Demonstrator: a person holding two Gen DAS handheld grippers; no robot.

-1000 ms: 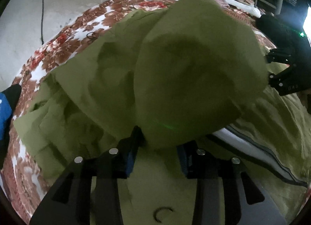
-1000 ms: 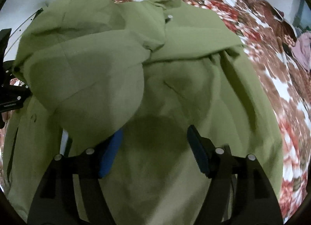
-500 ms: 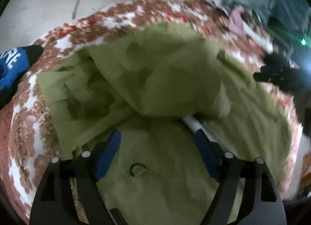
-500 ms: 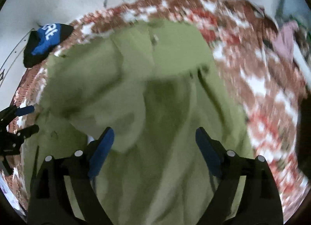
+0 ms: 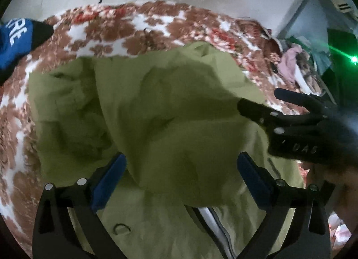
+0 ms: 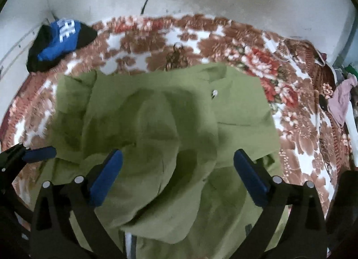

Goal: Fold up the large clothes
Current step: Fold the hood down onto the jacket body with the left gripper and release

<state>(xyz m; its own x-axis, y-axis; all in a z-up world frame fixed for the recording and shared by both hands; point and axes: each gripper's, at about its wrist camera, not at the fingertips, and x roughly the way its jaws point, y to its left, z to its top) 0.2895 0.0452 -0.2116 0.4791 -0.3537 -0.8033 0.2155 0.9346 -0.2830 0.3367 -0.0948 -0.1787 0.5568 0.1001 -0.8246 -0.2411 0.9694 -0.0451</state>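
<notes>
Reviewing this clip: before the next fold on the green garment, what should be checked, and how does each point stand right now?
1. Left gripper open, nothing pinched: ok.
2. Right gripper open, nothing pinched: ok.
3. Olive green garment lying wholly on the floral blanket: cannot tell, its near edge runs out of view.
4. Folded-over flap lying flat: not ok, it is rumpled and puffed up.
5. Left portion of the garment smooth: not ok, it is bunched in wrinkles.
6. Blue and black cloth apart from the garment: ok, it sits at the far left corner.
</notes>
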